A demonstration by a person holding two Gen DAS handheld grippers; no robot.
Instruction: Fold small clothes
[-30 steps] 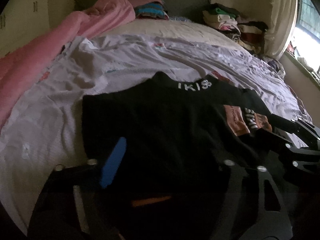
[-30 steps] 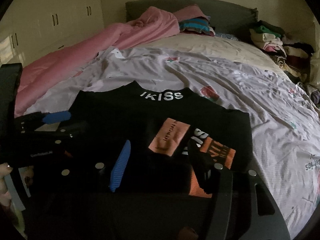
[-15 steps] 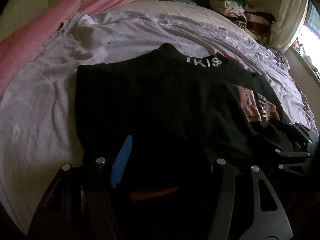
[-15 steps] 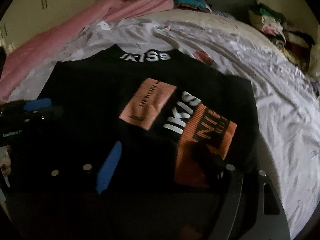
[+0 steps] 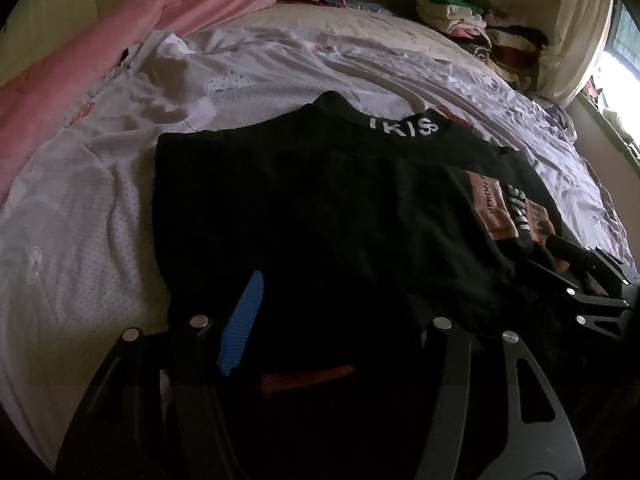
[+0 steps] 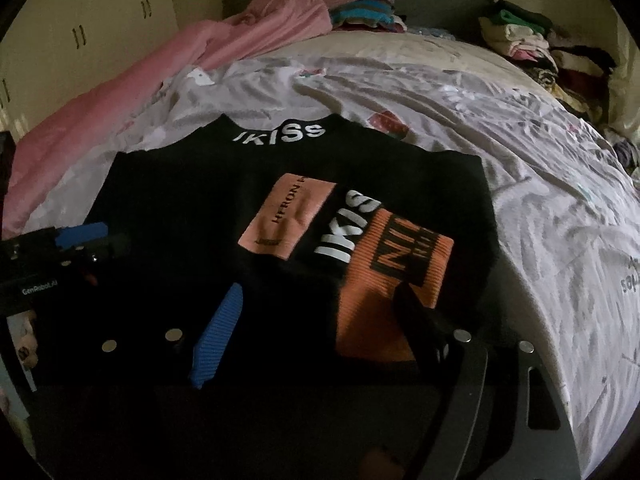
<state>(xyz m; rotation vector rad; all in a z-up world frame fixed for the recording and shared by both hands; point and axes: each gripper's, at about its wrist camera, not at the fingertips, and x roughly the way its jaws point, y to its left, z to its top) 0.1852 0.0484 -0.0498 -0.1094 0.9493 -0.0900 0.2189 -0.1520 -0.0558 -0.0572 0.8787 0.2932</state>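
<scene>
A wide bed [image 6: 540, 200] fills the room, its pale printed sheet [image 5: 100, 208] rumpled. A pink blanket [image 6: 132, 76] lies bunched at ten o'clock, running up to a dark headboard [image 6: 440, 4] at twelve. Stacked clothes [image 6: 532, 44] crowd the corner at two o'clock. Cream cupboard doors [image 6: 100, 20] line the wall at eleven. Daylight glares through a window [image 5: 616, 60] at three o'clock, beside a pale curtain [image 5: 576, 20].
</scene>
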